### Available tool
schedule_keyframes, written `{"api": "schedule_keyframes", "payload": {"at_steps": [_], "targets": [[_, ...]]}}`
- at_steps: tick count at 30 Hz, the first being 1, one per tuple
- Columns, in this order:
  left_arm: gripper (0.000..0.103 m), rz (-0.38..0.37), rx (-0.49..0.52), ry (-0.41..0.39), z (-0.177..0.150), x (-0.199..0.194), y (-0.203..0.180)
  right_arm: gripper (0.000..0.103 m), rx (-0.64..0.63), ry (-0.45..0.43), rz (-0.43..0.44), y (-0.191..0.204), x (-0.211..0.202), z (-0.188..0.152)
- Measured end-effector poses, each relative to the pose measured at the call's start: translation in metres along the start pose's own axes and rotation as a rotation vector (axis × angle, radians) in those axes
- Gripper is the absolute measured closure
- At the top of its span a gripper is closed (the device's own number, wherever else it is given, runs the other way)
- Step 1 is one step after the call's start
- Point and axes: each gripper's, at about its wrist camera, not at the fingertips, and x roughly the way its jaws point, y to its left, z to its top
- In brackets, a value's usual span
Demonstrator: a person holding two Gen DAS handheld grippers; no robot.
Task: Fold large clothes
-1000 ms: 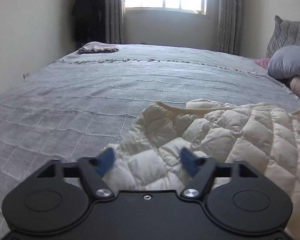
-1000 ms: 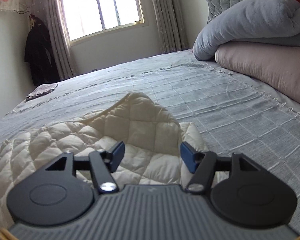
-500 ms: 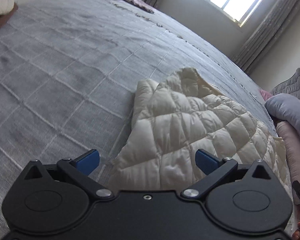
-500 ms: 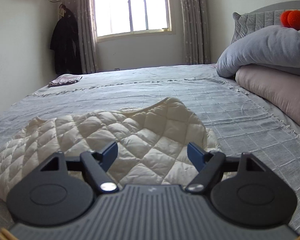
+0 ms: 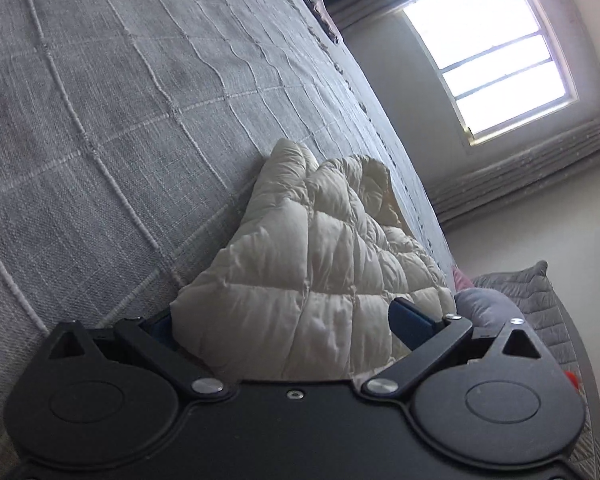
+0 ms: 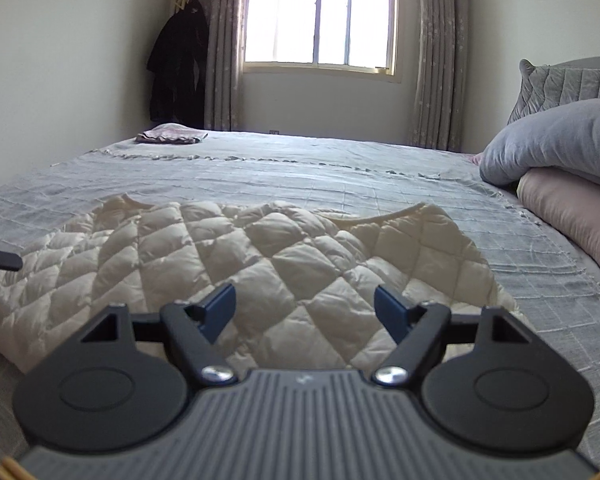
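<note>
The cream quilted jacket (image 6: 236,264) lies spread flat on the grey bedspread (image 6: 340,176), filling the near middle of the right wrist view from about 9 o'clock across to 3 o'clock, its neckline dipping at about 1 o'clock. In the left wrist view the same jacket (image 5: 324,272) rises from 6 o'clock toward the centre, one corner sitting right between the fingers.

The right gripper (image 6: 305,312) stands wide above the padding with nothing pressed between its pads. The left gripper (image 5: 284,320) is also spread wide, the jacket's corner between its fingers but, as far as I can tell, not pinched (the lower pad is mostly hidden behind the fabric).

The jacket looks light, puffy and soft, with a smooth shell that probably slides easily. It should compress under the pads, so a deep bite on a hem or corner seems safer than a pinch on a swollen panel. A stitched seam would likely hold best.
</note>
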Motion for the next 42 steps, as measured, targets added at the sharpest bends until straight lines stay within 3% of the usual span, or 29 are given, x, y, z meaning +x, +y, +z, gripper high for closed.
{"api": "schedule_keyframes", "payload": {"at_steps": [2,4,6,7,9,11,15,21,25,30,35,41,42], "targets": [[0.002,0.016,-0.016,-0.054,-0.005,0.002,-0.004,0.029,0.028,-0.029,-0.001,0.005,0.004,0.003],[0.006,0.051,-0.021,-0.107,-0.009,0.004,-0.009,0.037,0.073,-0.06,0.006,0.01,0.008,0.006],[0.031,0.141,0.014,-0.156,-0.013,0.006,-0.018,0.048,0.111,-0.079,0.025,0.016,0.014,0.009],[0.035,0.162,0.049,-0.176,-0.015,0.008,-0.022,0.055,0.128,-0.087,0.038,0.019,0.018,0.01],[0.055,0.171,0.104,-0.202,-0.017,0.012,-0.025,0.068,0.151,-0.08,0.059,0.026,0.028,0.01],[0.066,0.156,0.139,-0.233,-0.018,0.01,-0.028,0.076,0.16,-0.008,0.055,0.035,0.044,0.009],[0.076,0.07,0.258,-0.346,-0.013,-0.013,-0.042,0.077,0.188,0.084,0.069,0.047,0.061,0.003],[0.077,-0.209,0.481,-0.495,0.004,-0.068,-0.07,0.078,0.401,0.206,0.298,0.055,0.07,-0.001],[0.077,-0.402,0.556,-0.446,0.006,-0.085,-0.082,0.079,0.489,0.276,0.452,0.07,0.072,-0.009],[0.077,-0.562,0.622,-0.253,-0.017,-0.061,-0.101,0.08,0.498,0.308,0.51,0.074,0.072,-0.019],[0.077,-0.604,0.742,-0.171,-0.049,-0.041,-0.125,0.083,0.623,0.347,0.577,0.024,0.065,-0.02],[0.077,-0.603,0.787,-0.093,-0.075,-0.027,-0.139,0.079,0.606,0.349,0.499,-0.04,0.028,-0.012],[0.077,-0.596,0.799,-0.077,-0.079,-0.022,-0.14,0.072,0.633,0.337,0.49,-0.054,0.022,-0.014]]}}
